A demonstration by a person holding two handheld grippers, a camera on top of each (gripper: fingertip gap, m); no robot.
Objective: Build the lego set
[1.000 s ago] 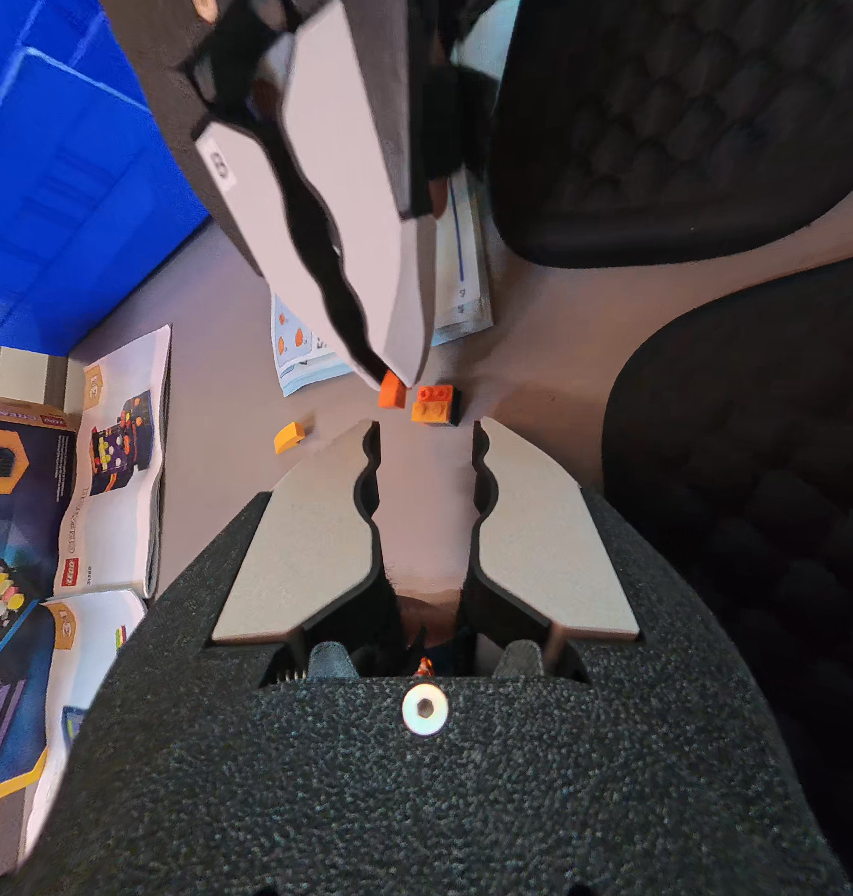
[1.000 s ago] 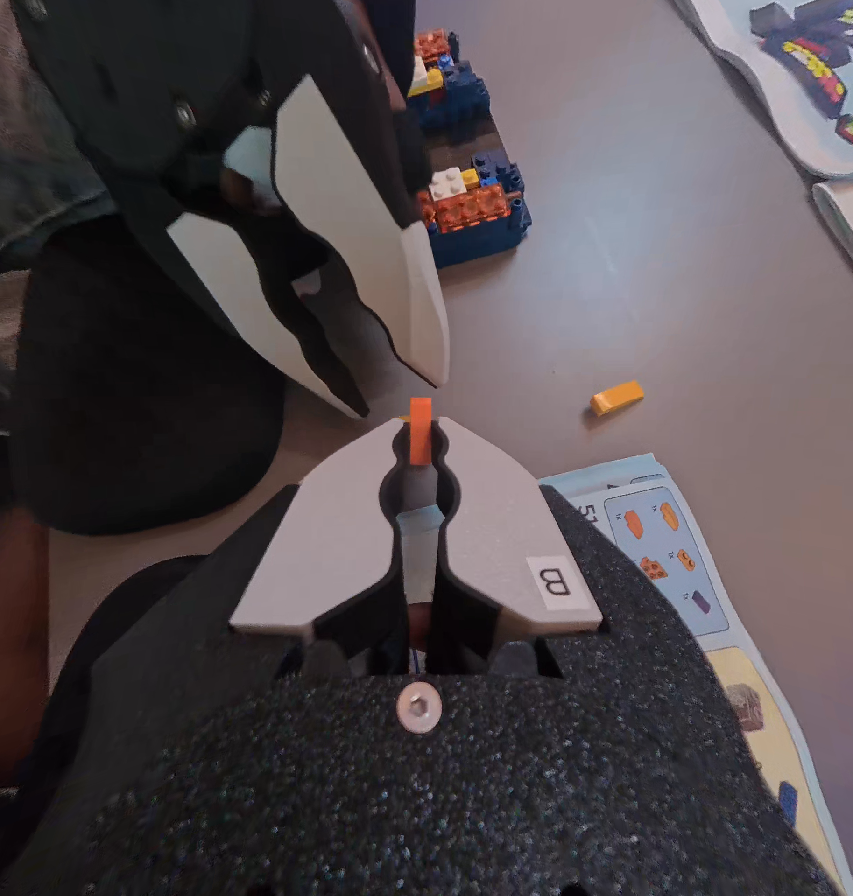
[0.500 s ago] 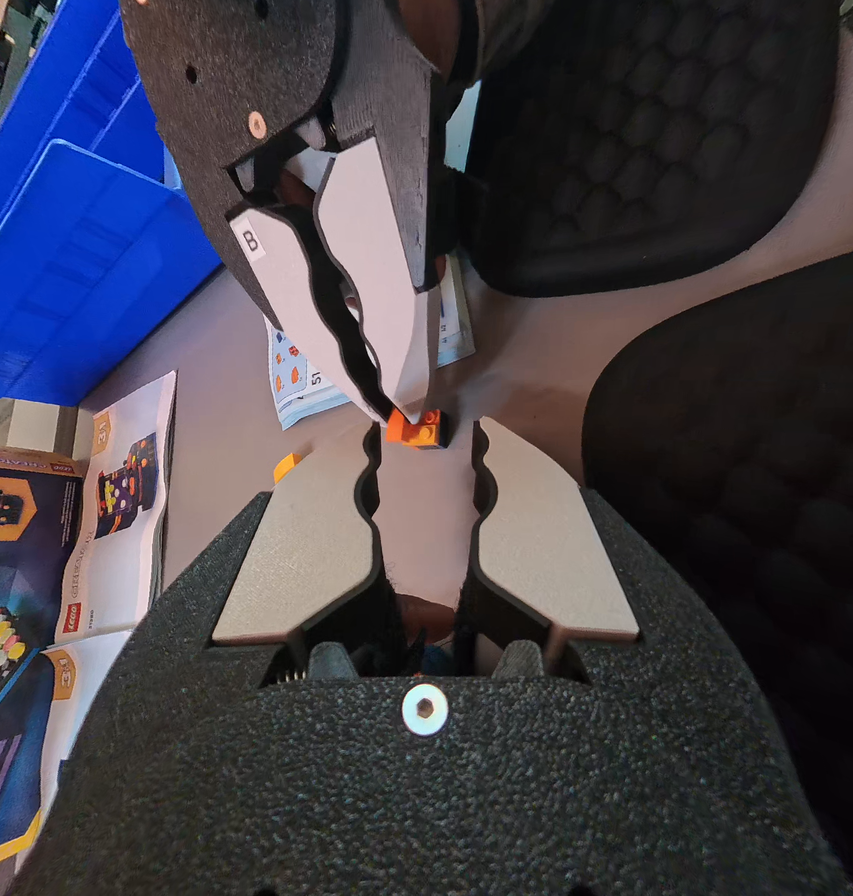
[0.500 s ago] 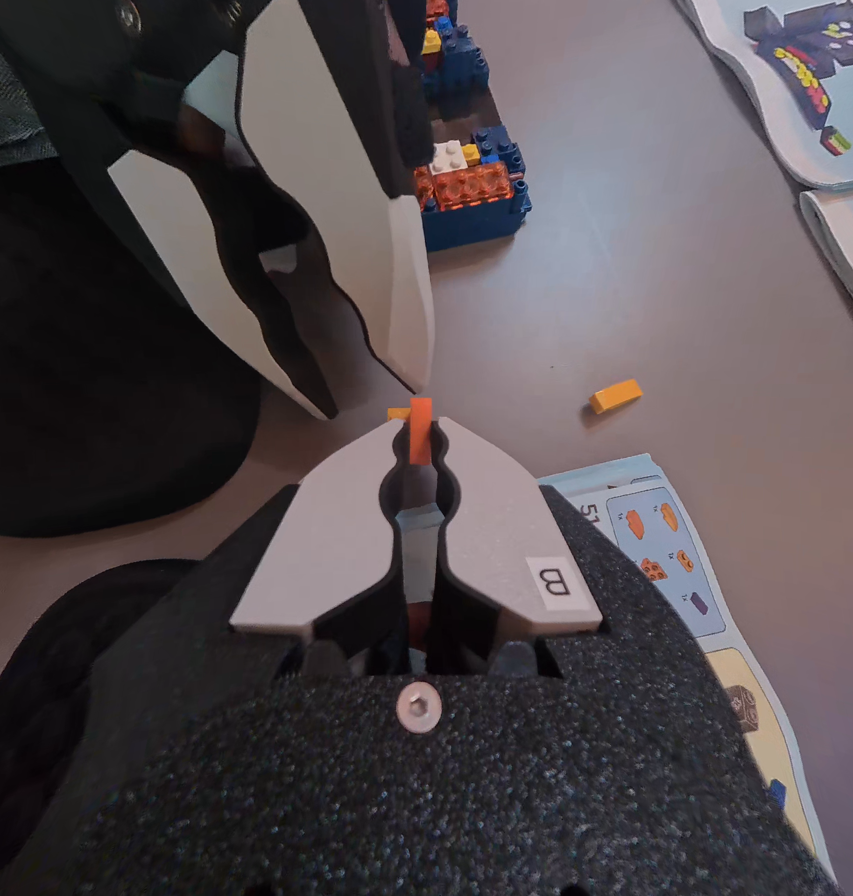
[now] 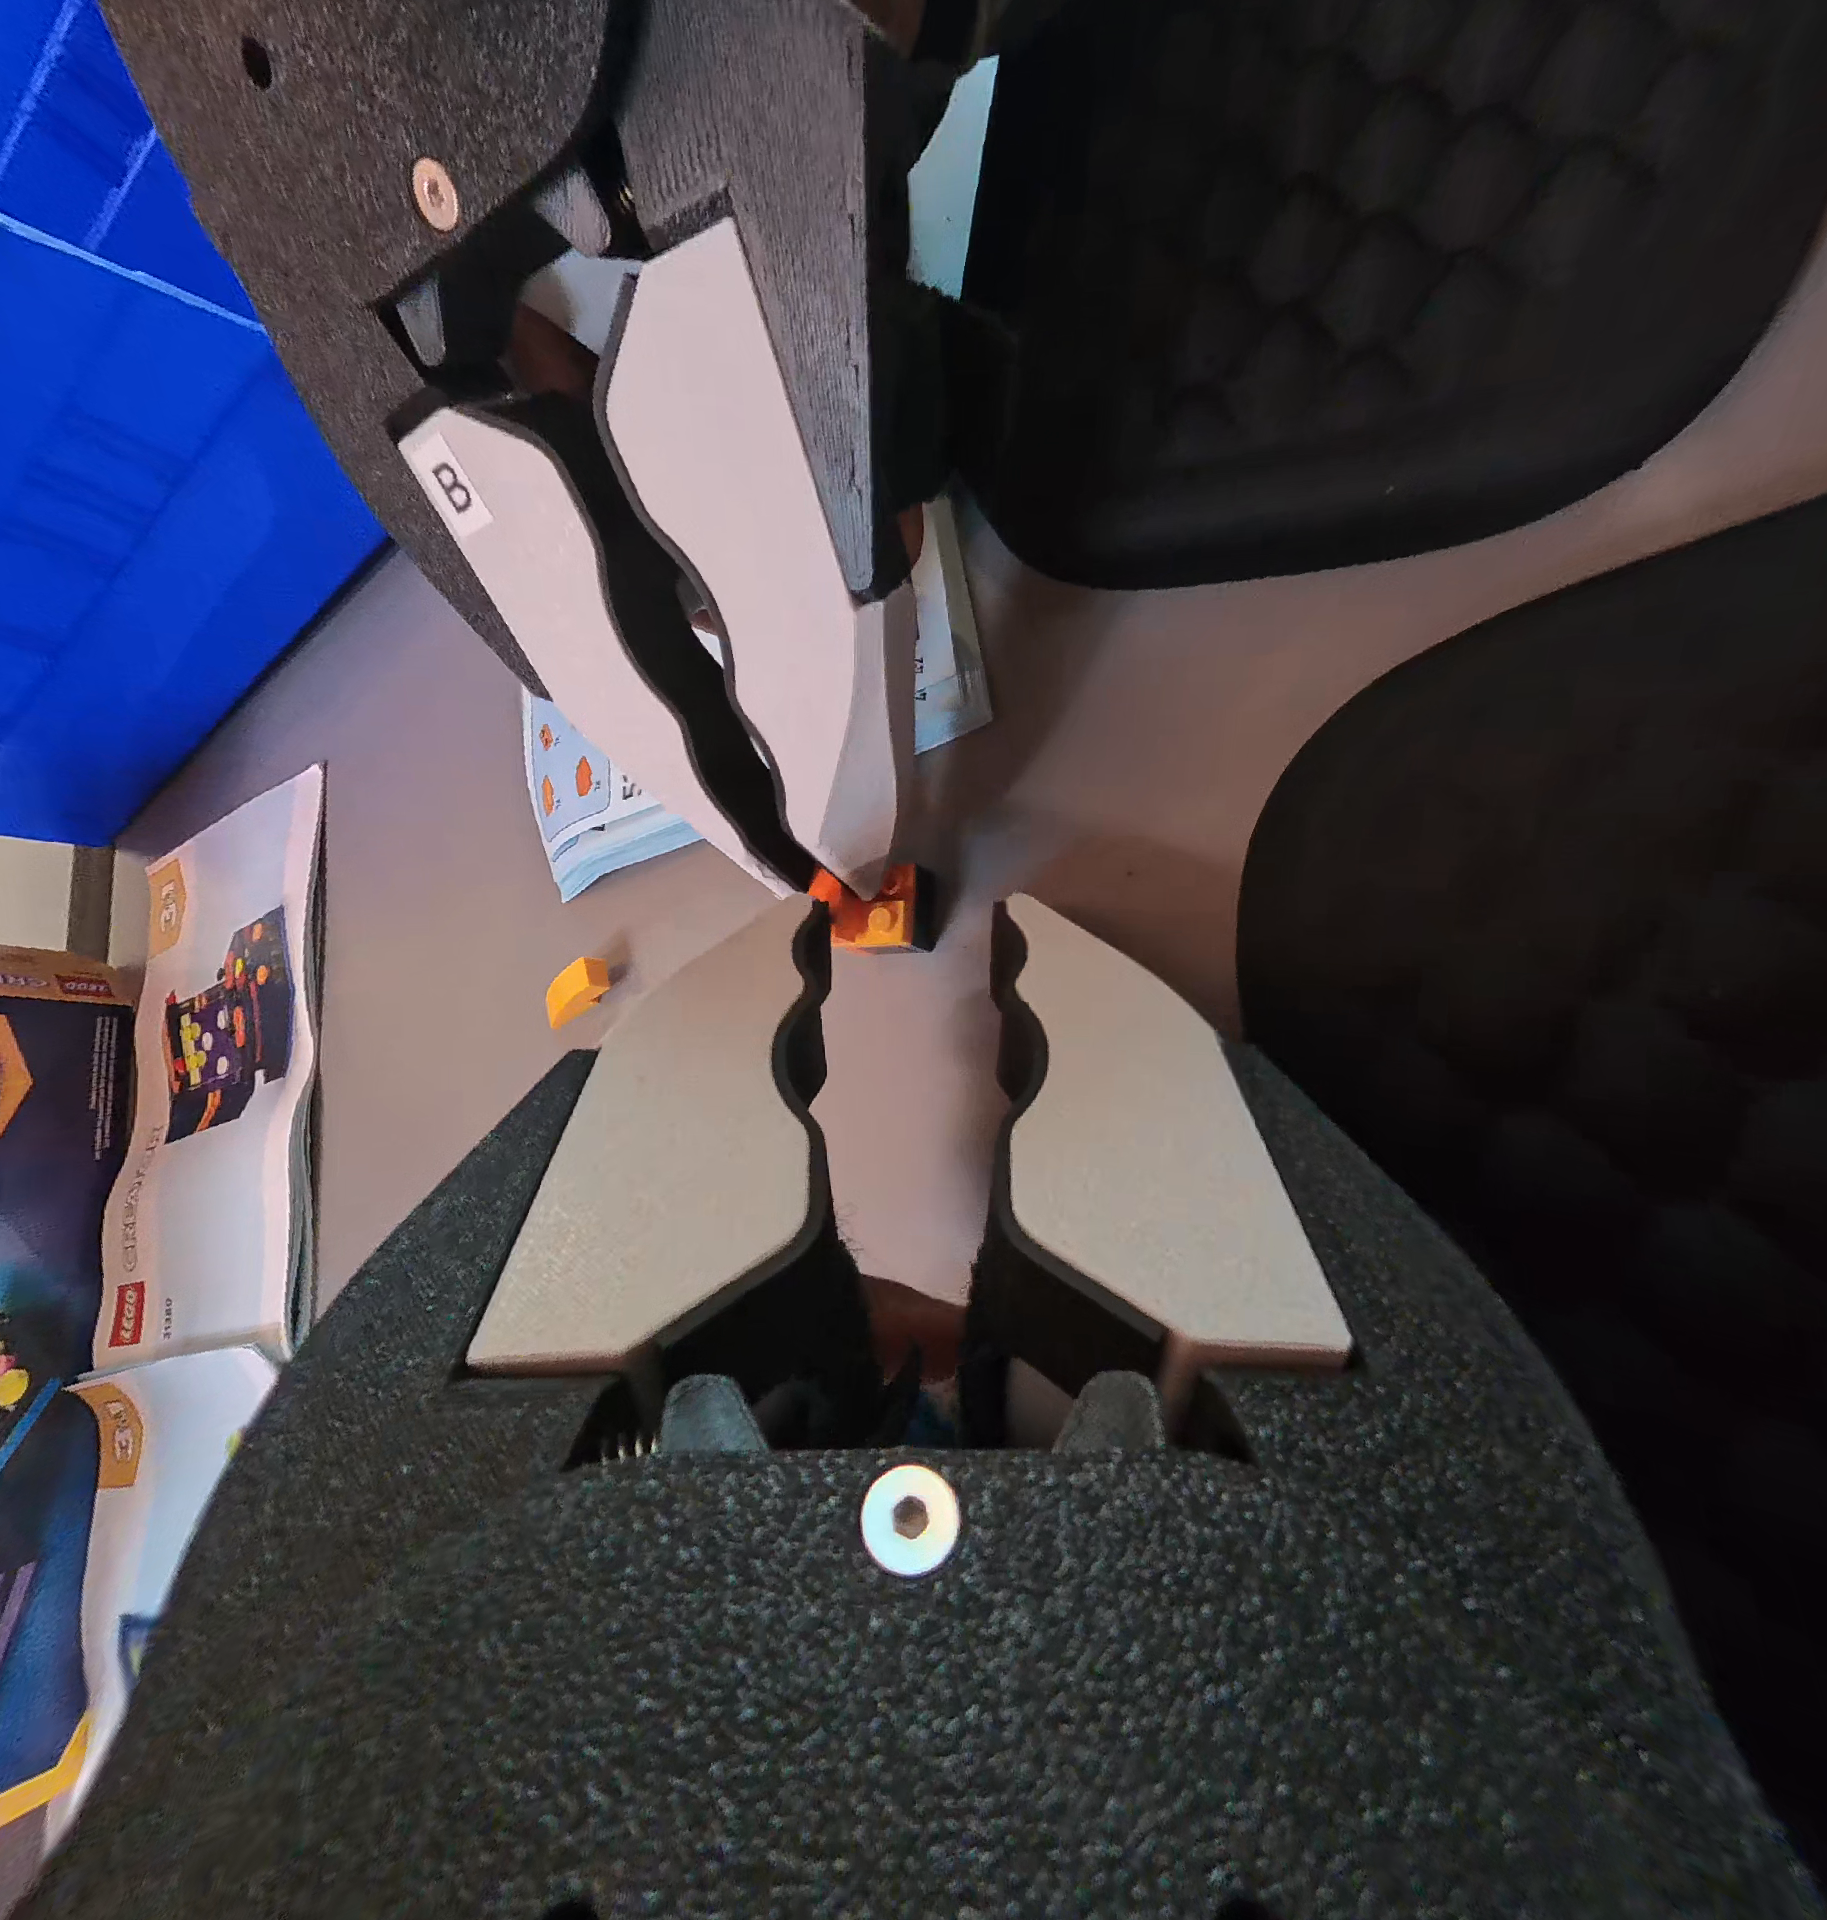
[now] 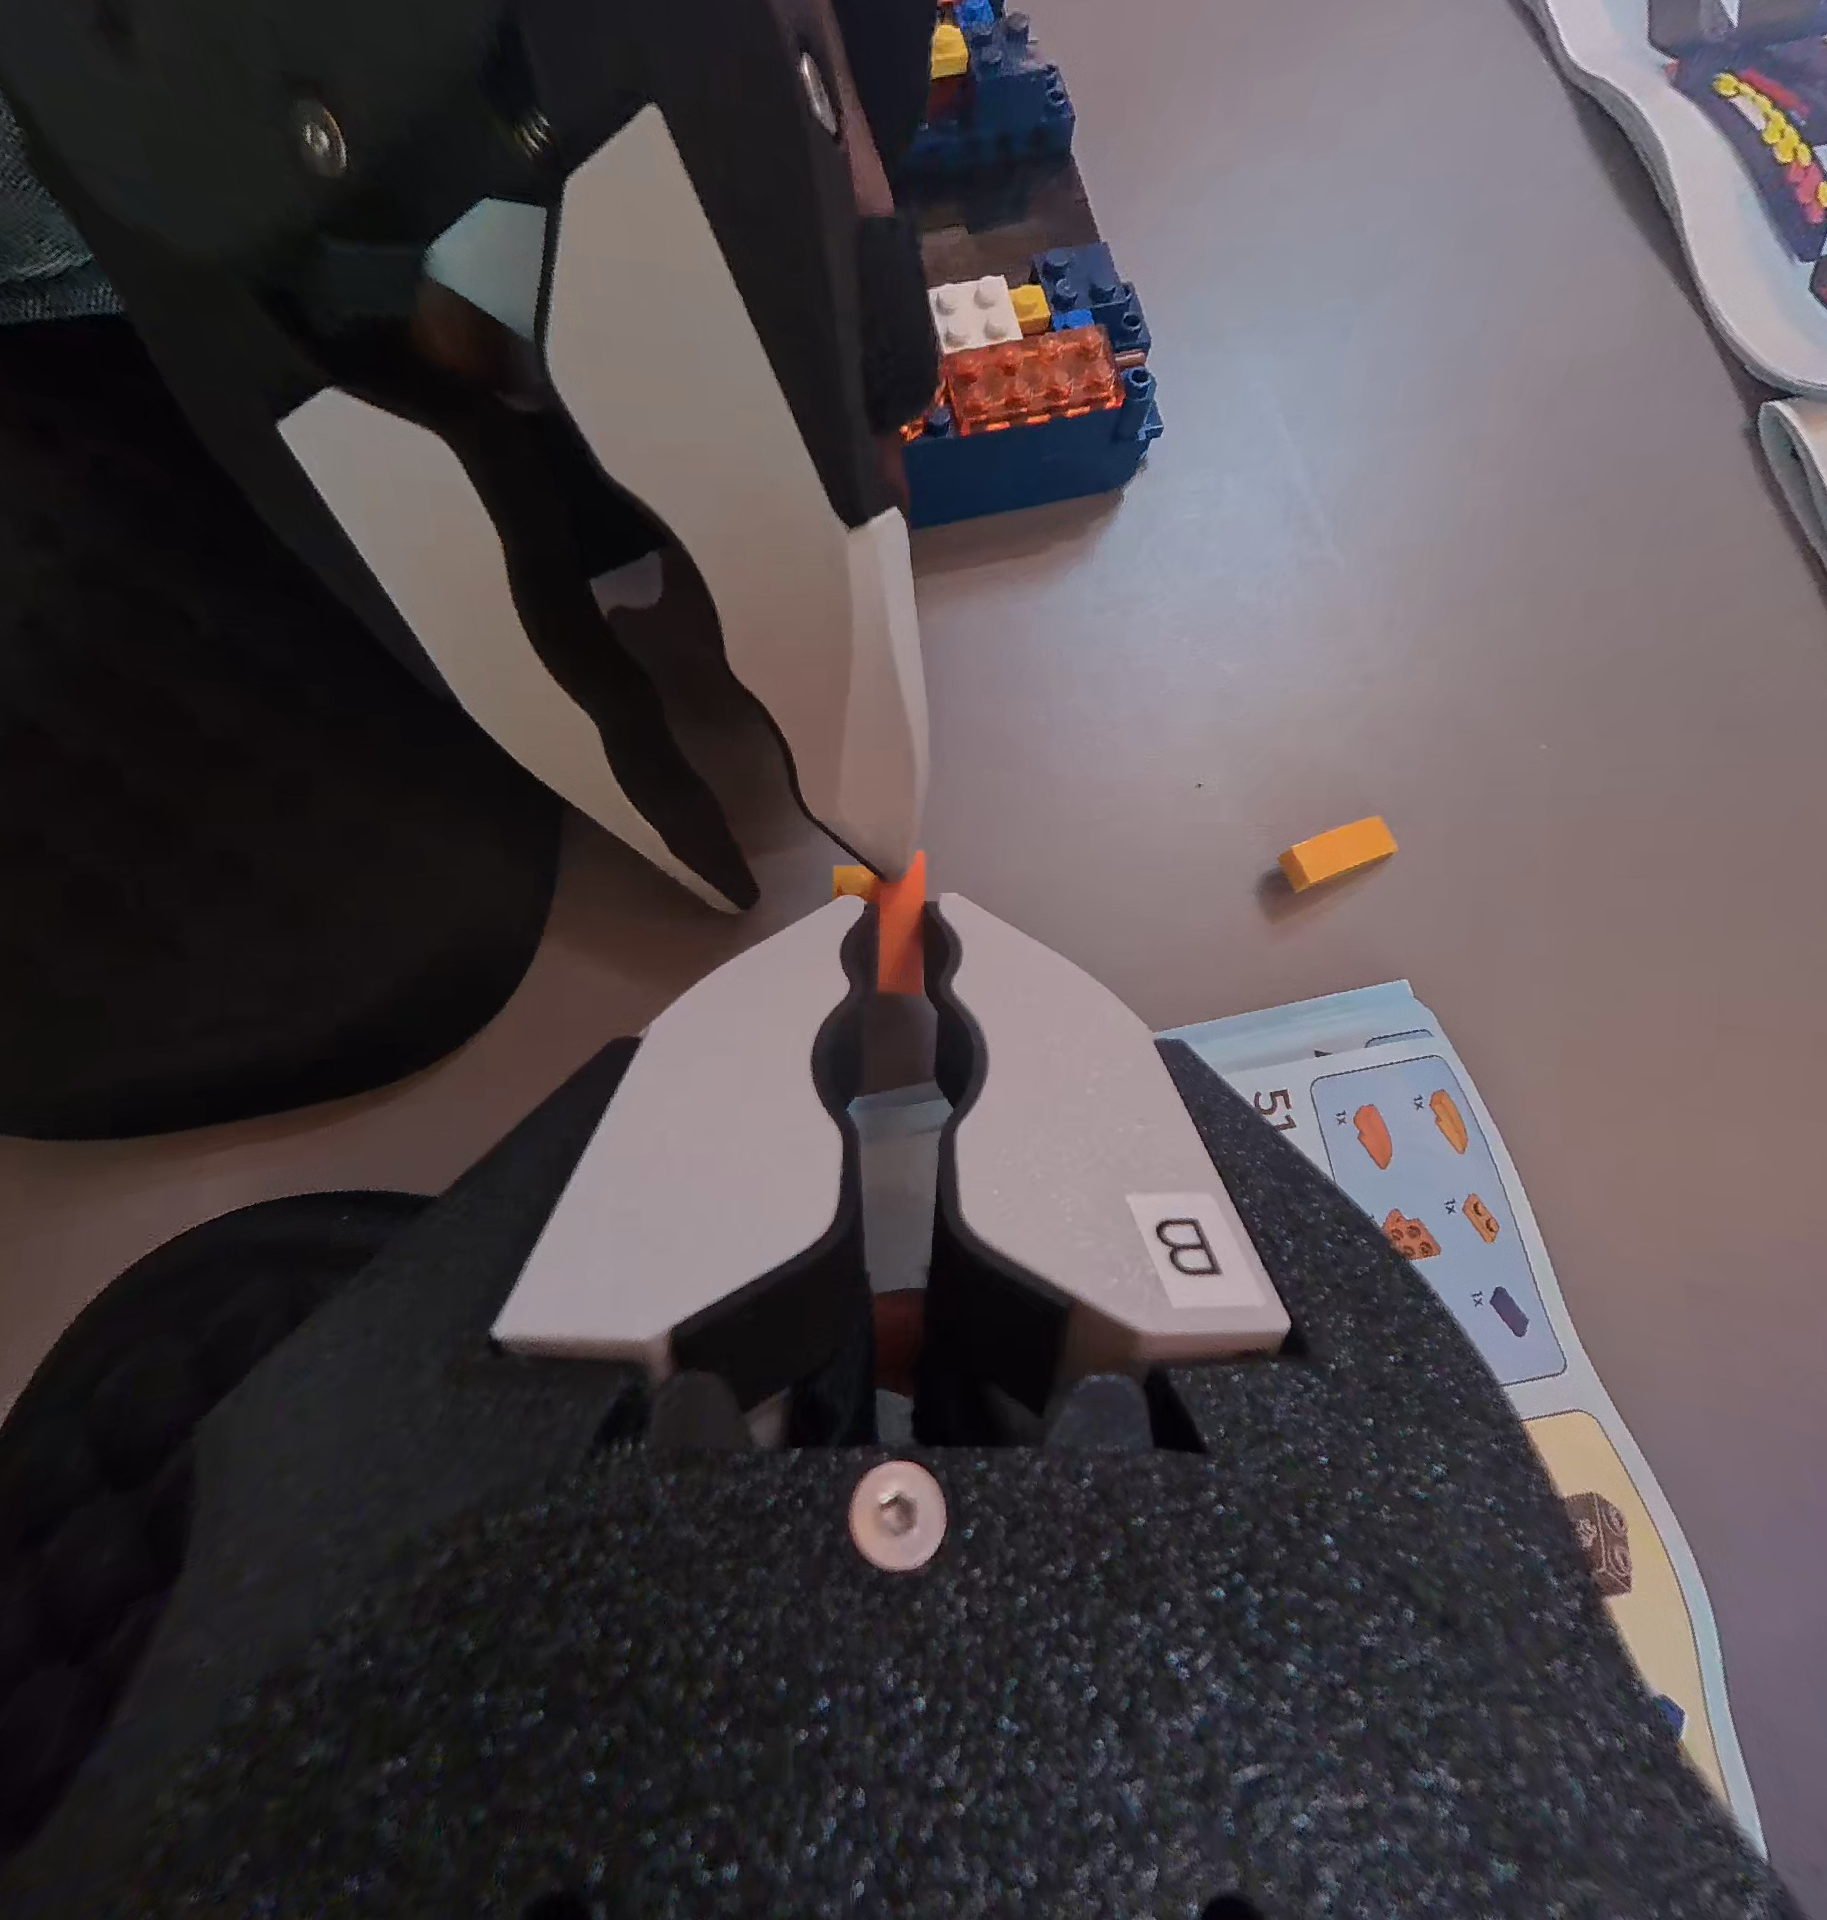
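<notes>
Glossy plastic brick point(image 5: 878, 914) — matt table point(image 6: 1408, 644)

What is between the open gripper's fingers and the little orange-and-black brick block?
Nothing visible. The orange-and-black brick block sits just past the left gripper's open fingertips. The right gripper, pinching a small orange piece, comes at it from the far side.

We see writing on a white sticker point(image 6: 1189, 1247) on the right gripper's finger, on the booklets point(image 5: 213, 1091) and the box point(image 5: 26, 1049). The open leaflet point(image 6: 1428, 1195) carries printed marks too. We leave all of it unread.
</notes>
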